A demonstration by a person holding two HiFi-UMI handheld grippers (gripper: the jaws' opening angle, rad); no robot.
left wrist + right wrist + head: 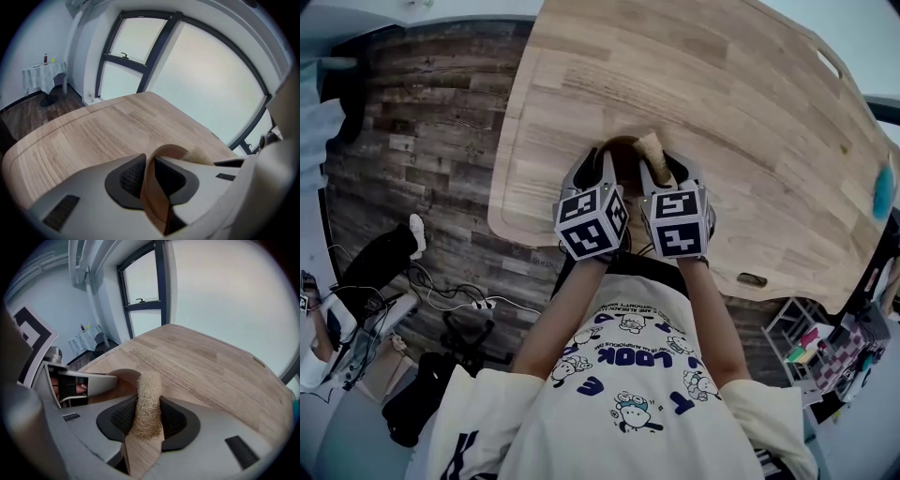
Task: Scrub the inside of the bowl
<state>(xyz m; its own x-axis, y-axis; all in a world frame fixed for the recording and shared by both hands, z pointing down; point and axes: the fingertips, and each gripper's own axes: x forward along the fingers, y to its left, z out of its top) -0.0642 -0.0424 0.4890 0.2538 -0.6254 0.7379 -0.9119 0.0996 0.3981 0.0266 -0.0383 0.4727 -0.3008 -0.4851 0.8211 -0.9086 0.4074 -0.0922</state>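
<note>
Pinching a strip of pale, fibrous loofah [149, 390] between its 2 pads, the right gripper [148, 422] is clamped on the scrubber. The loofah stands up out of the jaws and reaches toward the brown bowl [117, 377] just ahead and to the left. The left gripper [149, 177] is closed too, with 1 jaw inside and 1 outside the bowl's thin wall. The rim curves up between its pads, so the bowl is gripped by its edge.

In the head view the 2 grippers sit side by side, nearly touching, and their marker cubes [592, 221] hide most of the bowl. The loofah's tip shows just above the bowl's right side. The bowl is over the near edge of the wooden table [722, 103], close to the person. I cannot tell whether it rests flat or is tipped. It is well apart from a teal object [883, 192] at the table's right end, which is too small to identify. Dark plank floor [422, 141] lies beyond the table.

The step in hand looks like the scrub itself or its very start: the bowl is steadied and the scrubber is at its mouth. No view shows whether the loofah touches the inner surface. The next move calls for pressing the loofah down onto the inside wall and sweeping it round, with the left gripper bracing the rim. The long, soft strip will likely bend, so the pressure should come from low, near the pads. The right jaws must also avoid knocking the crowded left ones.
</note>
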